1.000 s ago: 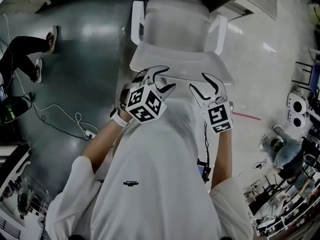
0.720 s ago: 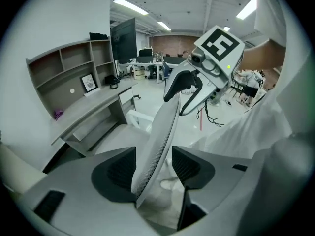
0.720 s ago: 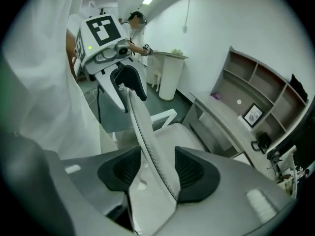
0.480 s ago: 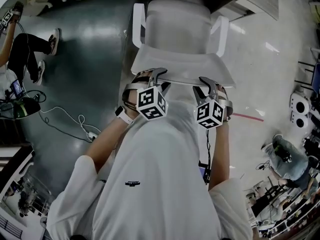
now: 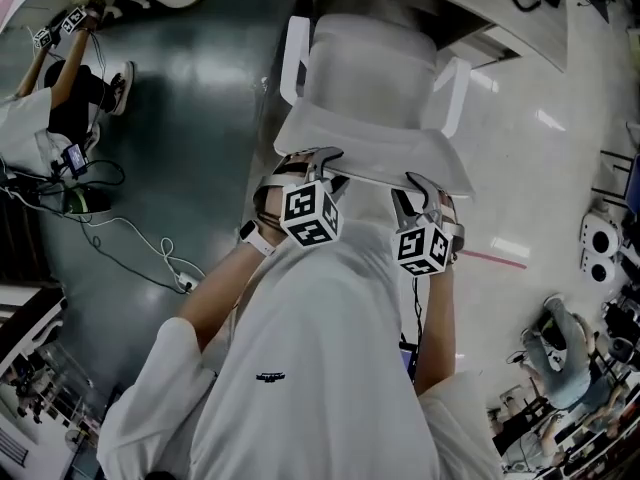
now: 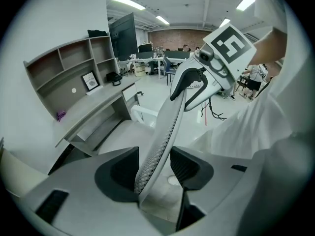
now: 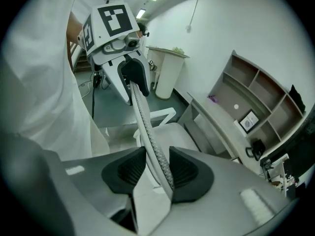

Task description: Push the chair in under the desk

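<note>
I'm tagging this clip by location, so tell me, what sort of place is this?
Most likely an open-plan office or lab workspace. A white mesh-backed office chair stands in front of a grey desk with open wall shelves above it, and further desks with monitors fill the room behind.

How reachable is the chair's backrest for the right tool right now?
Yes, probably: the backrest has its top edge between the jaws of the right tool, which have just been closing. Nothing blocks it, though a firm clamp isn't clear yet.
</note>
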The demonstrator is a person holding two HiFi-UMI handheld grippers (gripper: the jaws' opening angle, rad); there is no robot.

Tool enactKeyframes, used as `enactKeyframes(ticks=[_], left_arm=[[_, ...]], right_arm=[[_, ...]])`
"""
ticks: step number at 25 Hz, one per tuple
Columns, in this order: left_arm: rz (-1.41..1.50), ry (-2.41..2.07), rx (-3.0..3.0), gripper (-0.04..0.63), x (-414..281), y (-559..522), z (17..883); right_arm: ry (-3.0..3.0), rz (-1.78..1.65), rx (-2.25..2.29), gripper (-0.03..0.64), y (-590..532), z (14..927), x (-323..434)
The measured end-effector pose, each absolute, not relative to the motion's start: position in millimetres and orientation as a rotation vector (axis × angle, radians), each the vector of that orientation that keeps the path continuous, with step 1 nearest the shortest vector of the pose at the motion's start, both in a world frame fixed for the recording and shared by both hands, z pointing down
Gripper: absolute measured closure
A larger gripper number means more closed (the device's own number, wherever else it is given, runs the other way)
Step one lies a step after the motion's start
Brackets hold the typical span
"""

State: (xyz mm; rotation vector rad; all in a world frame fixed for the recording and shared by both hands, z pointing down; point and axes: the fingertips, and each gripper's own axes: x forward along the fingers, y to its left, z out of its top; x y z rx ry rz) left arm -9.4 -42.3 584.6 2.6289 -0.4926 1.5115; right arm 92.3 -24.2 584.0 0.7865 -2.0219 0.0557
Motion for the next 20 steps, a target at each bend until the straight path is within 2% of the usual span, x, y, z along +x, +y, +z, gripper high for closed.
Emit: enactKeyframes(ticks=[20], left_arm=[[1.486,-0.522,2.696,0.396,-22.6,-135.1,578.2]], right_arm=[[-2.031,0.068,0.820,0.457,-112.4,578.1,80.0]])
